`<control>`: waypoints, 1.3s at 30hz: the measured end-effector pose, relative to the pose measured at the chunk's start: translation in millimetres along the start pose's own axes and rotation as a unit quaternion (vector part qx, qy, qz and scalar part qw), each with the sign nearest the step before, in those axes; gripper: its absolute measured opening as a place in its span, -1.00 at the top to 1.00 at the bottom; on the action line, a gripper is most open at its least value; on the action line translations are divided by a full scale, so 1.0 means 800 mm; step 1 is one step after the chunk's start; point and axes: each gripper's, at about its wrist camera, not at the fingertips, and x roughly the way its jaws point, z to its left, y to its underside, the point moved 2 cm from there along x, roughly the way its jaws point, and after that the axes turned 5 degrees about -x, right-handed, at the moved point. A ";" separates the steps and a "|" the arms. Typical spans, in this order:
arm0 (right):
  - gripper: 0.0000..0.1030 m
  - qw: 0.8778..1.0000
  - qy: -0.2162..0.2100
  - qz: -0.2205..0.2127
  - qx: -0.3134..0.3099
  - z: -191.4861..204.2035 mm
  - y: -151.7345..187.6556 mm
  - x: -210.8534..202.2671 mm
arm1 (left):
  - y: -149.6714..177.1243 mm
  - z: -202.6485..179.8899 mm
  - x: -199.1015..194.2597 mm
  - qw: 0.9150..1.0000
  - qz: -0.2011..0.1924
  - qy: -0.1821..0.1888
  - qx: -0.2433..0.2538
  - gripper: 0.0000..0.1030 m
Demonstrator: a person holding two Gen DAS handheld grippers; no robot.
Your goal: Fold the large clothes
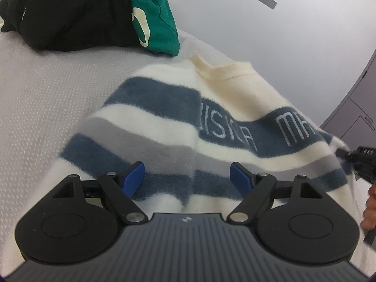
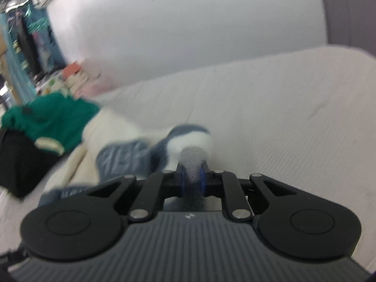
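A fluffy striped sweater (image 1: 164, 117) in cream, blue and grey lies spread on the white mattress (image 1: 47, 94), its cream collar toward the wall. My left gripper (image 1: 188, 171) hovers just above its lower stripes, blue pads wide apart with nothing pinched between them. At the right edge of the left wrist view, my right gripper (image 1: 359, 162) grips the sweater's side. In the right wrist view, my right gripper (image 2: 192, 178) is shut on a bunched grey and white fold of the sweater (image 2: 188, 141), lifted off the mattress (image 2: 282, 117). That view is blurred.
A green garment (image 1: 155, 16) and a black garment (image 1: 70, 11) are piled at the mattress's far left corner; both the green (image 2: 54, 117) and the black (image 2: 18, 159) appear at left in the right wrist view. A grey cabinet (image 1: 352, 108) stands at right. A hand (image 1: 371, 209) shows at the edge.
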 end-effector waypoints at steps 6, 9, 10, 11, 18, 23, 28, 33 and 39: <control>0.72 0.996 0.063 -0.061 -0.007 -0.018 -0.060 -0.002 | -0.002 0.000 -0.002 1.000 0.002 0.020 -0.008 -0.62; 0.72 0.989 0.109 -0.097 -0.035 -0.027 -0.077 0.012 | -0.003 0.000 -0.002 1.000 0.006 0.024 -0.006 -0.62; 0.72 0.985 0.128 -0.105 -0.047 -0.032 -0.078 0.020 | -0.003 0.000 -0.001 1.000 0.006 0.022 -0.005 -0.62; 0.72 0.982 0.145 -0.109 -0.055 -0.038 -0.076 0.029 | -0.003 0.001 0.000 1.000 0.008 0.022 -0.005 -0.62; 0.72 0.986 0.168 -0.012 0.016 -0.122 -0.010 0.121 | -0.010 0.001 0.007 1.000 0.013 0.017 0.002 -0.62; 0.65 0.987 0.156 0.011 0.033 -0.135 0.005 0.152 | -0.009 -0.001 0.006 1.000 0.014 0.011 0.015 -0.62; 0.36 0.991 0.124 0.026 0.054 -0.154 0.005 0.127 | -0.003 -0.003 0.000 1.000 0.012 0.004 0.021 -0.62; -0.10 0.991 0.099 0.023 0.082 -0.165 0.005 0.083 | -0.001 -0.002 -0.004 1.000 0.011 0.005 0.012 -0.62; -0.11 0.975 0.133 0.058 0.171 -0.198 0.022 0.037 | 0.001 0.001 -0.014 1.000 0.012 0.009 -0.001 -0.62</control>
